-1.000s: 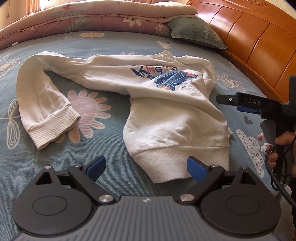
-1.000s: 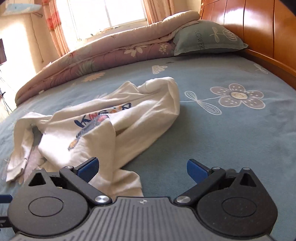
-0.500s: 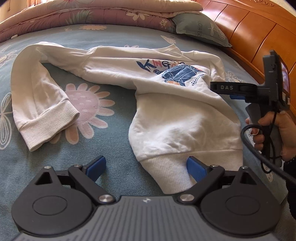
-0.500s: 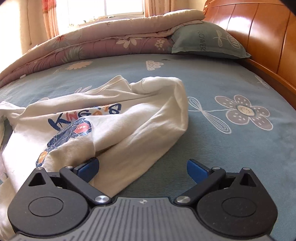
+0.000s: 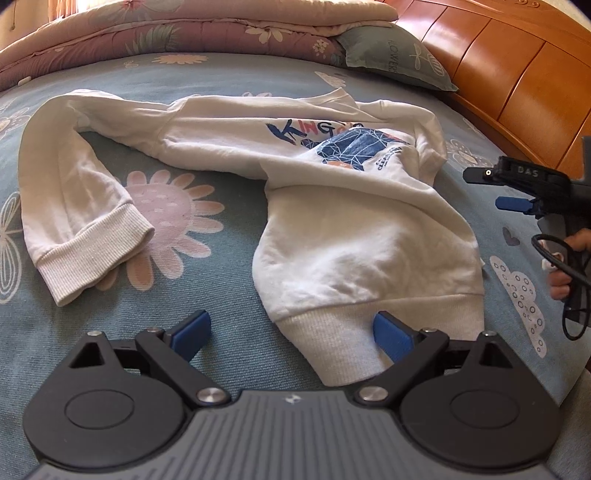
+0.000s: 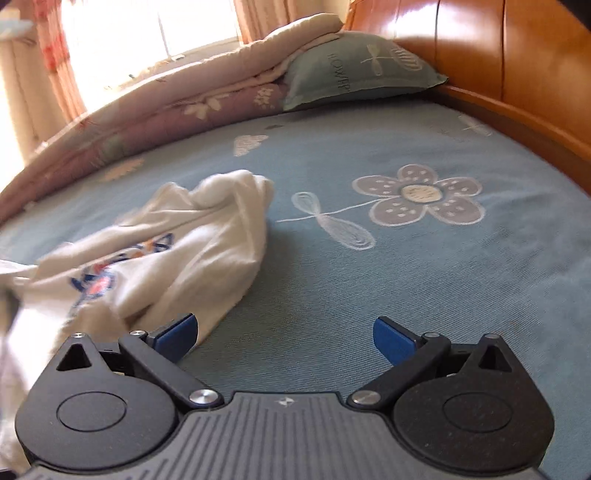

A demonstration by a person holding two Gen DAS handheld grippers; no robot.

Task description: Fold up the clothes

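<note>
A white sweatshirt (image 5: pixel 351 221) with a blue printed front lies crumpled on the blue flowered bedsheet (image 5: pixel 221 295). One sleeve (image 5: pixel 74 206) curls out to the left. My left gripper (image 5: pixel 291 332) is open and empty, just before the ribbed hem (image 5: pixel 388 325); its right finger lies against the hem. My right gripper (image 6: pixel 284 336) is open and empty, low over the sheet beside the sweatshirt's bunched shoulder (image 6: pixel 221 229). The right gripper also shows in the left wrist view (image 5: pixel 517 188), held right of the sweatshirt.
A folded pink quilt (image 5: pixel 166 33) and a green pillow (image 5: pixel 395 59) lie at the far end. A wooden headboard (image 5: pixel 517 62) runs along the right side. Bare sheet with a flower print (image 6: pixel 417 199) lies right of the sweatshirt.
The right gripper has drawn back to the right, away from the sweatshirt's chest, and turned toward the bare sheet. The left gripper has stayed at the hem. Both stay open.
</note>
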